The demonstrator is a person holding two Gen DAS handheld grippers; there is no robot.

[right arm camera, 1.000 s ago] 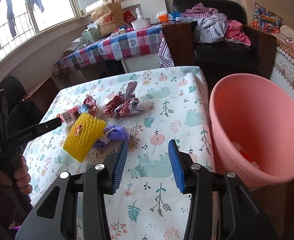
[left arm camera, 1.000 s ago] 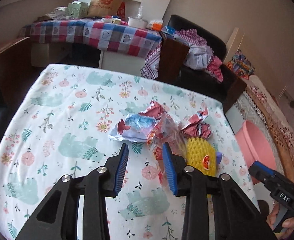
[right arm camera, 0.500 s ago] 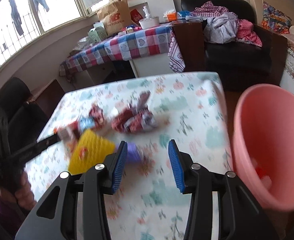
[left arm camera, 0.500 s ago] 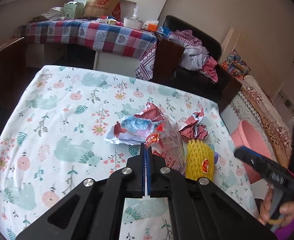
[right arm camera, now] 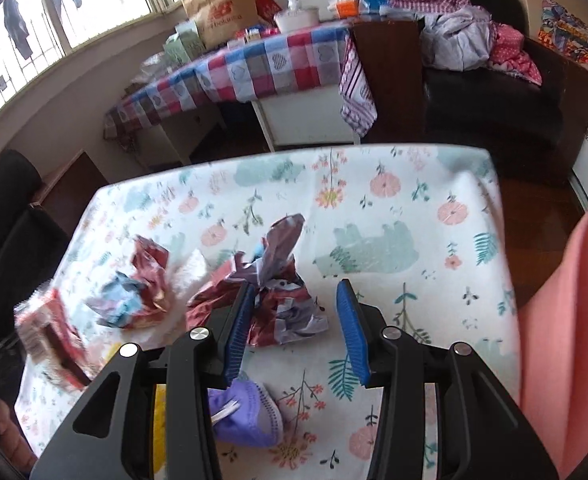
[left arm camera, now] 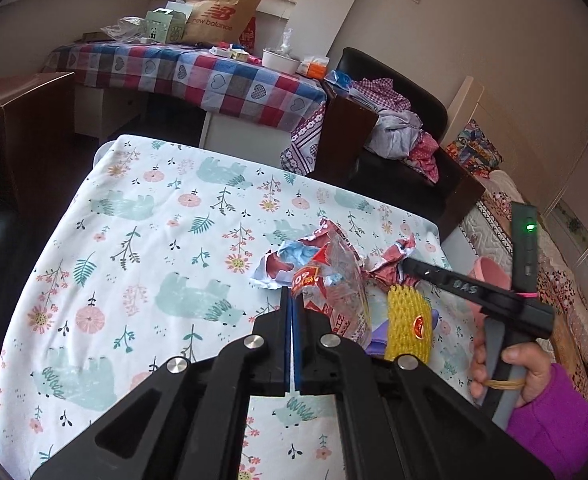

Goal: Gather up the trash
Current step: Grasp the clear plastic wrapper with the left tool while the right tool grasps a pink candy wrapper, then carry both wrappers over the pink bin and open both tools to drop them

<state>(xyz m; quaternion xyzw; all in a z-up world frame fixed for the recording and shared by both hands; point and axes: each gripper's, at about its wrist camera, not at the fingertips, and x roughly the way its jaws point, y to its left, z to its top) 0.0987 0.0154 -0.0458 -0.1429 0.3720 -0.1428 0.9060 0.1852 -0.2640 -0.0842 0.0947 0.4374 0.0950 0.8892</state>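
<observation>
My left gripper (left arm camera: 293,300) is shut on the edge of a clear plastic wrapper with red print (left arm camera: 336,280), held above the floral tablecloth (left arm camera: 146,248). Behind it lies a crumpled blue-and-red wrapper (left arm camera: 284,258). A yellow foam net (left arm camera: 408,326) and a purple mask (right arm camera: 246,414) lie at the right. My right gripper (right arm camera: 294,308) is open, low over a crumpled maroon-and-white wrapper (right arm camera: 282,304) that sits between its fingers. The pink bin (right arm camera: 570,340) stands past the table's right edge.
A checked-cloth table (left arm camera: 190,76) with a brown paper bag (left arm camera: 222,12) stands behind. A black armchair (right arm camera: 494,92) piled with clothes is at the back right. A dark chair (right arm camera: 10,240) is at the left of the floral table.
My left gripper closed on the clear wrapper and lifted it. My right gripper swung left from the bin side and came down over the maroon wrapper, staying open.
</observation>
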